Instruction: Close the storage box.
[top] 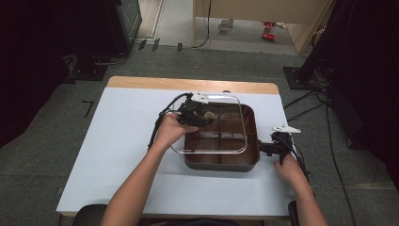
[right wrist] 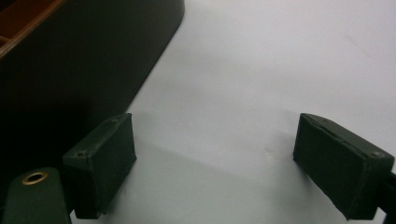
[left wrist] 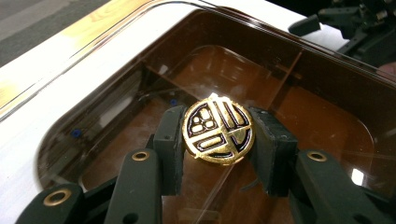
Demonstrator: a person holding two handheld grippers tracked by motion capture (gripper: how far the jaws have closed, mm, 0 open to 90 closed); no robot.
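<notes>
A brown square box (top: 221,163) with inner dividers sits on the pale table. Over it hangs a clear lid (top: 241,123) with rounded corners, shifted toward the box's left and far side. A round gold and black knob (left wrist: 218,130) tops the lid, and my left gripper (left wrist: 219,138) is shut on that knob (top: 210,114), one pad on each side. Through the lid I see the box's dividers (left wrist: 286,74). My right gripper (right wrist: 215,154) stands open just above the table beside the box's dark outer wall (right wrist: 70,60), with nothing between its pads (right wrist: 109,154). It is at the box's right side (top: 264,148).
The pale table top (top: 117,155) spreads to the left and in front of the box, with a wooden strip (top: 188,84) along its far edge. Cables (top: 306,101) lie on the grey floor at the right. Dark stands flank the table.
</notes>
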